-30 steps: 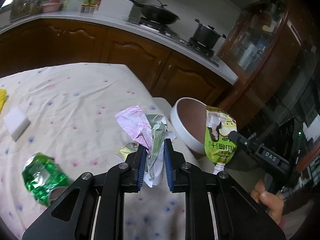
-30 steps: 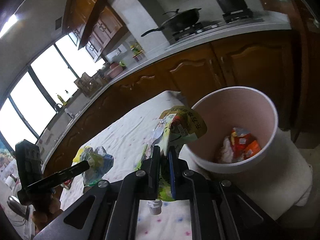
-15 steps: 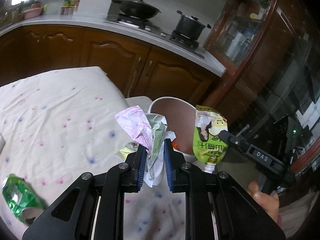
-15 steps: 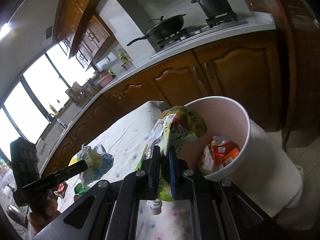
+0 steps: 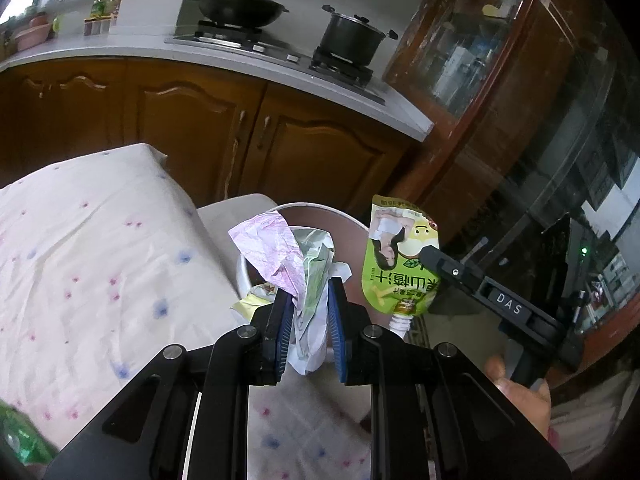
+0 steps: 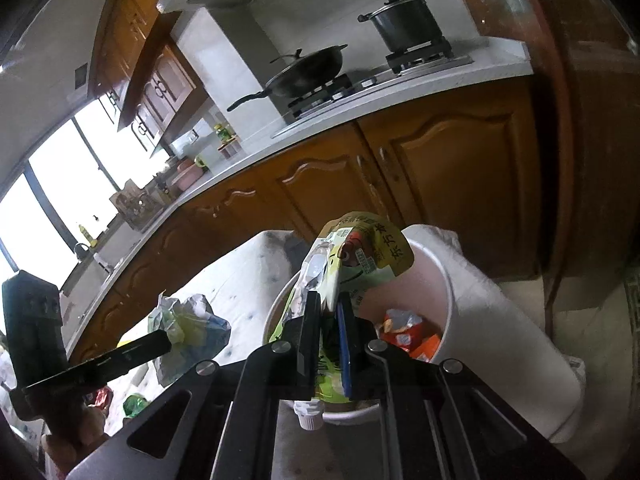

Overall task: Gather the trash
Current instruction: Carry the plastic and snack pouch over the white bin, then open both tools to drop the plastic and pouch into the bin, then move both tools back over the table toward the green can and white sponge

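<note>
I note a lime-green juice pouch (image 5: 402, 258) with a white spout, pink-and-white crumpled paper (image 5: 270, 246), a cream tablecloth (image 5: 100, 248) dotted pink and blue, and a white bin (image 6: 476, 320) lined dusty pink.

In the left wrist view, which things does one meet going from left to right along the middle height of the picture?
Dotted tablecloth → crumpled paper wad held in the left tongs → green drink pouch → right tongs, shut on that pouch.
</note>
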`<state>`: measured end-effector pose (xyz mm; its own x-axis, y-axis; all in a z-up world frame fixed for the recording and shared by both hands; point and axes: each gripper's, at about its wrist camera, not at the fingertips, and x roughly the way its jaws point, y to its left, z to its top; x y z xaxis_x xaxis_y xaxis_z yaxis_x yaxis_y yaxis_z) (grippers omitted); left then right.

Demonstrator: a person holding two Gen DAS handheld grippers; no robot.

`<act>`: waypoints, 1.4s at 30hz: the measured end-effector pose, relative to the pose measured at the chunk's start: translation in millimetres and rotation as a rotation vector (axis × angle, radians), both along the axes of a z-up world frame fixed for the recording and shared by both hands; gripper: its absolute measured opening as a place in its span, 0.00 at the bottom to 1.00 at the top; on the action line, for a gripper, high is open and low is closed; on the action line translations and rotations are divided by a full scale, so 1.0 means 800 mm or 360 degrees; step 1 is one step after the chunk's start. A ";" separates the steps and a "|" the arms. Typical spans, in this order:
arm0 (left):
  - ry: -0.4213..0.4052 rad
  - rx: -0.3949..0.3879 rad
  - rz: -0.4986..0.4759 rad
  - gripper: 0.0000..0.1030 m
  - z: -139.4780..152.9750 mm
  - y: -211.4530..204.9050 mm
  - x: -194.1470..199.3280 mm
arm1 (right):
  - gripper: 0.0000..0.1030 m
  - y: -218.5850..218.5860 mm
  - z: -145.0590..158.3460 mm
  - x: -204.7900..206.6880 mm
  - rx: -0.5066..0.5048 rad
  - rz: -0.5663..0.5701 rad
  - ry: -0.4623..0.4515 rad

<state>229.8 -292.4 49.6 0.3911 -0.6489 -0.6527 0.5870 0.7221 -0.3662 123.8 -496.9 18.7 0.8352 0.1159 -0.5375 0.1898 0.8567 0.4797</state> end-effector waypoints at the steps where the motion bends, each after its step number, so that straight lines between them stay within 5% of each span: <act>1: 0.0008 0.0000 -0.0009 0.16 -0.002 -0.005 0.002 | 0.08 -0.002 -0.001 0.002 -0.0002 -0.0005 0.0000; 26: 0.0176 0.0194 -0.0100 0.20 -0.069 -0.090 0.047 | 0.08 -0.019 -0.046 0.045 -0.0019 0.0033 0.0193; 30: 0.0176 0.0199 -0.0112 0.37 -0.070 -0.091 0.046 | 0.18 -0.026 -0.051 0.045 0.0044 0.0025 0.0208; 33: 0.0172 0.0188 -0.0098 0.41 -0.070 -0.085 0.045 | 0.34 -0.029 -0.051 0.041 0.0056 0.0008 0.0193; 37: 0.0196 0.0166 -0.0074 0.43 -0.071 -0.072 0.044 | 0.44 -0.031 -0.047 0.034 0.0079 -0.0011 0.0165; 42: 0.0195 0.0135 -0.0015 0.54 -0.065 -0.044 0.032 | 0.73 -0.029 -0.038 0.023 0.0095 -0.0023 0.0116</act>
